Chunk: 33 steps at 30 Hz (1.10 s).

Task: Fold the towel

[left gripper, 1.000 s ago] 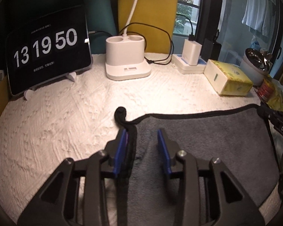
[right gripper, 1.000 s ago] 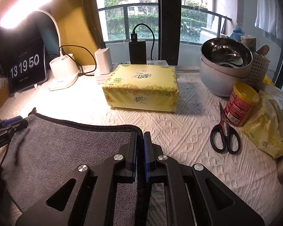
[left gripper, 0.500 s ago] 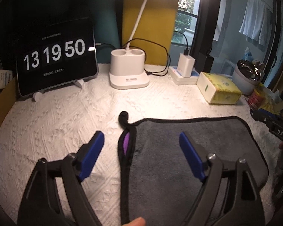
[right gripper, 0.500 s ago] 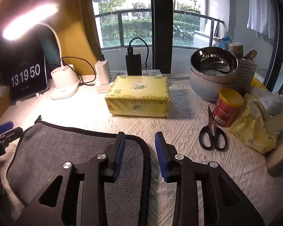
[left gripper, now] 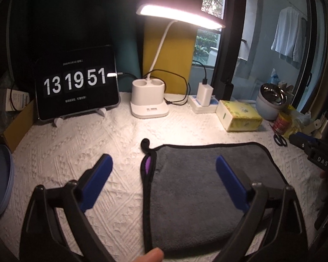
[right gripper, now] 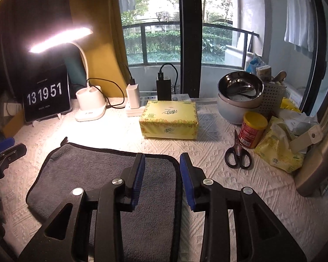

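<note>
Grey microfibre towel [left gripper: 199, 187] lying folded flat on white textured tablecloth [left gripper: 76, 148]. Left gripper [left gripper: 164, 174] jaws wide, straddling left edge; right gripper [right gripper: 161, 170] jaws parted, empty, over right edge. For next fold: pinch both layers, align black hems

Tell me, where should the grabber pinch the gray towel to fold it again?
Probably at a black-trimmed corner. The towel lies flat, so only its edges give the fingers something to slide under. The left gripper is open over the left edge, where a purple layer peeks out, so coming in low from the left suits it. The right gripper is open over the right edge.
</note>
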{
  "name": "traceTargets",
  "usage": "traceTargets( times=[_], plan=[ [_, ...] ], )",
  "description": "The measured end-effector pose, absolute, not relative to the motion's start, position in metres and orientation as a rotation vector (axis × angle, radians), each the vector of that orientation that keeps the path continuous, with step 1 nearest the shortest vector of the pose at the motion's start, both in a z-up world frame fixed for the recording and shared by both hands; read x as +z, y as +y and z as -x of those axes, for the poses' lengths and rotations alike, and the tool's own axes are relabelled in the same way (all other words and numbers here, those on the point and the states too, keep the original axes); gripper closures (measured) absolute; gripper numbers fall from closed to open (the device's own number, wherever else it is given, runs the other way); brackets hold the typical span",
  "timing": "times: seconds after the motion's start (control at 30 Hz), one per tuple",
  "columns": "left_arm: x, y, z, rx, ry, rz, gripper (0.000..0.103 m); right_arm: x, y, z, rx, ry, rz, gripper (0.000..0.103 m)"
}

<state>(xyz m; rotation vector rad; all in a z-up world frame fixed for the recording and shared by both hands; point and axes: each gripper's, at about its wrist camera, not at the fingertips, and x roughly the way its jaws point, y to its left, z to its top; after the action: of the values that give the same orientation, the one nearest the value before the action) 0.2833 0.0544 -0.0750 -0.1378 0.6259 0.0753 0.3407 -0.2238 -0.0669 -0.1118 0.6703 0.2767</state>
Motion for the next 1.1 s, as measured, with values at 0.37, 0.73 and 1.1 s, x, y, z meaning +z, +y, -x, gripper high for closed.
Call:
traceTargets(
  times=[0.37, 0.73, 1.1],
  plan=[
    [-0.055, 0.049, -0.243, 0.093, 0.588, 0.125, 0.006, -0.048, -0.223, -0.300, 0.286, 0.636, 0.114, 0.068],
    [-0.034, 0.039, -0.205, 0.076, 0.519, 0.091, 0.005, -0.033, -0.224, -0.265, 0.293, 0.600, 0.120, 0.068],
    [-0.024, 0.035, -0.170, 0.068, 0.476, 0.085, 0.005, -0.018, -0.222, -0.226, 0.302, 0.559, 0.128, 0.068]
  ],
)
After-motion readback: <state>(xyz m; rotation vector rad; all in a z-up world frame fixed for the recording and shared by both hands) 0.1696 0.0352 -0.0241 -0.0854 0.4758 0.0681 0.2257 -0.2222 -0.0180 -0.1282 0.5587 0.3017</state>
